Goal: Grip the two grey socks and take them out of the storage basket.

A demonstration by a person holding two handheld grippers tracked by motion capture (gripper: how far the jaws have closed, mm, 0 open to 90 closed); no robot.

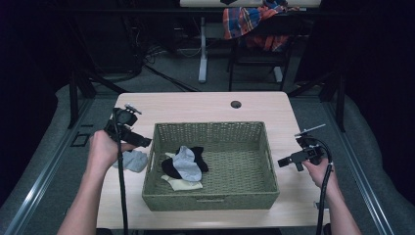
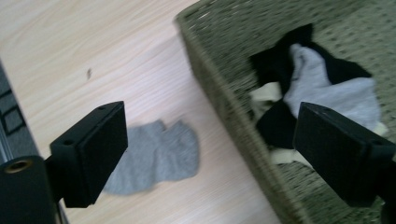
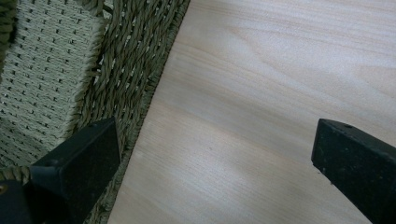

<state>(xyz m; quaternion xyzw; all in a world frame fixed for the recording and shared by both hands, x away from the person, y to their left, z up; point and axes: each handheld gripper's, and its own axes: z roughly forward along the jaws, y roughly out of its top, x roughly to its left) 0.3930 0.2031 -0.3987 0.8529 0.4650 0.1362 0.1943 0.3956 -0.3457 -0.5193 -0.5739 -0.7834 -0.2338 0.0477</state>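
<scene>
High view first: my left gripper [image 1: 145, 142] hangs over the desk [image 1: 195, 105] at the 9 o'clock side of the woven basket [image 1: 210, 131], its jaws spread wide with nothing between them, and the grey sock [image 1: 133, 160] lies flat on the wood just beside the basket's outer wall, at about 7 o'clock from that gripper. In the left gripper view the same grey sock [image 2: 156, 156] sits below and between the two black jaws, clear of both, while the pile of socks [image 2: 308, 88] waits inside the basket. I judge the step in hand to be taking socks out one at a time, so I would next swing toward the pile of socks [image 1: 185, 166], come down over the top light grey one, pinch a single layer near its edge, and lift straight up so the black and cream ones beneath stay put. My right gripper [image 1: 283, 163] is open and empty too, resting over the desk at the basket's 3 o'clock side; from the right gripper view its jaws straddle bare wood beside the basket wall [image 3: 126, 60]. It could steady the rim if the basket slides.
</scene>
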